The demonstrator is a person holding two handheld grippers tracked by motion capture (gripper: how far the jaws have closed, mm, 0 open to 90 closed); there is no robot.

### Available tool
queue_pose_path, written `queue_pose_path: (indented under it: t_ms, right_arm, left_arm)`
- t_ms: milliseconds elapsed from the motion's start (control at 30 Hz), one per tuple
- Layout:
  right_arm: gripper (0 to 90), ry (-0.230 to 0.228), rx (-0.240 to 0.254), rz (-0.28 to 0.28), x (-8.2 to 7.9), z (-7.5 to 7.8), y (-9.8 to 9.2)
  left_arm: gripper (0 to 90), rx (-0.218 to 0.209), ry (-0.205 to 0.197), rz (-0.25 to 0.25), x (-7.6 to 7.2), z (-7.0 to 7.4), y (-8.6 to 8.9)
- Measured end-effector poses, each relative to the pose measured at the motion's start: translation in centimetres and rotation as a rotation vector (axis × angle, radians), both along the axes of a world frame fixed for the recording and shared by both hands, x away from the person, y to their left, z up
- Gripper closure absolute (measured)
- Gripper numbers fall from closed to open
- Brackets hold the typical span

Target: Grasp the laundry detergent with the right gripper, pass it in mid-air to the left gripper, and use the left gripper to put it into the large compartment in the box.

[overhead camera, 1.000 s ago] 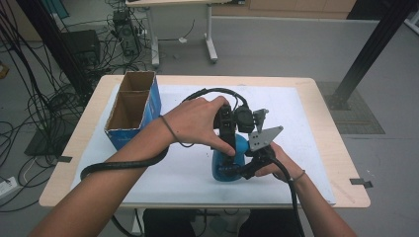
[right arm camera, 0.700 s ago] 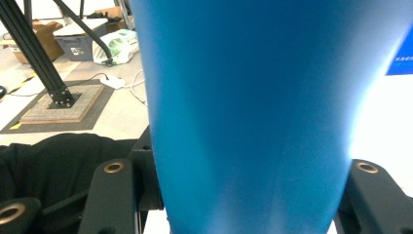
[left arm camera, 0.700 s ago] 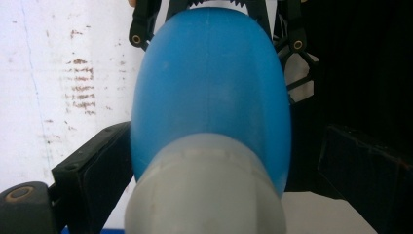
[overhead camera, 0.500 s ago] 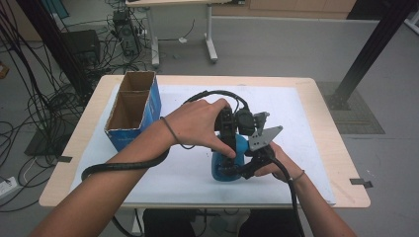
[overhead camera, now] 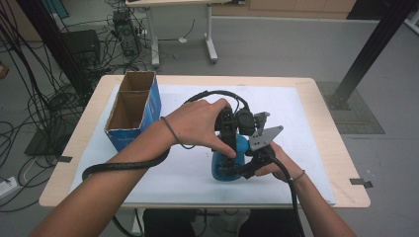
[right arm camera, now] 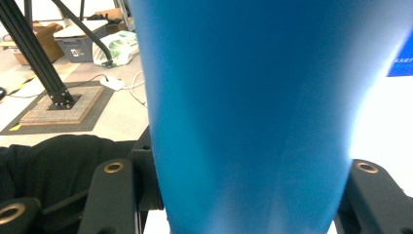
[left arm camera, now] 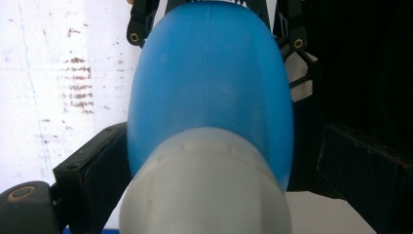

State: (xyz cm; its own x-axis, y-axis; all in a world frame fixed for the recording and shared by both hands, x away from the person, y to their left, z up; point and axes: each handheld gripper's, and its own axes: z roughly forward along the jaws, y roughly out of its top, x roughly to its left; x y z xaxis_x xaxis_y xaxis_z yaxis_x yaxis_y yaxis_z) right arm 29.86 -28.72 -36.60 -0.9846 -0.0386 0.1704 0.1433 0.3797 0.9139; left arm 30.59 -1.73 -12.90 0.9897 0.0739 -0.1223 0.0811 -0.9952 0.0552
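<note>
Near the middle of the white-topped table, you are holding a blue bottle between both tools; your left gripper is closing on its upper end from above, jaws flanking its pale cap; your right gripper is clamping the body from the right; an open cardboard box is standing far-left.

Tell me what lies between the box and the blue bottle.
In the high view, the left hand and its forearm cross the white mat between the box and the bottle; nothing else lies there.
</note>
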Motion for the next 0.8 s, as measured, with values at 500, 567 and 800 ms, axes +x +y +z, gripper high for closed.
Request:
queue_pose_path:
  t_ms: [500,567,800]
  right_arm:
    - [41.7,0.002,0.000,-0.003,0.03,-0.14,0.06]
    - [41.7,0.002,-0.003,-0.003,0.05,-0.14,0.10]
    - [41.7,0.002,-0.001,0.000,0.06,-0.15,0.19]
  left_arm:
    - [7.8,-0.003,-0.007,0.005,-0.02,0.16,0.16]
    - [7.8,-0.001,-0.005,0.003,0.00,0.19,0.15]
    - [7.8,-0.004,-0.006,0.005,0.03,0.28,0.34]
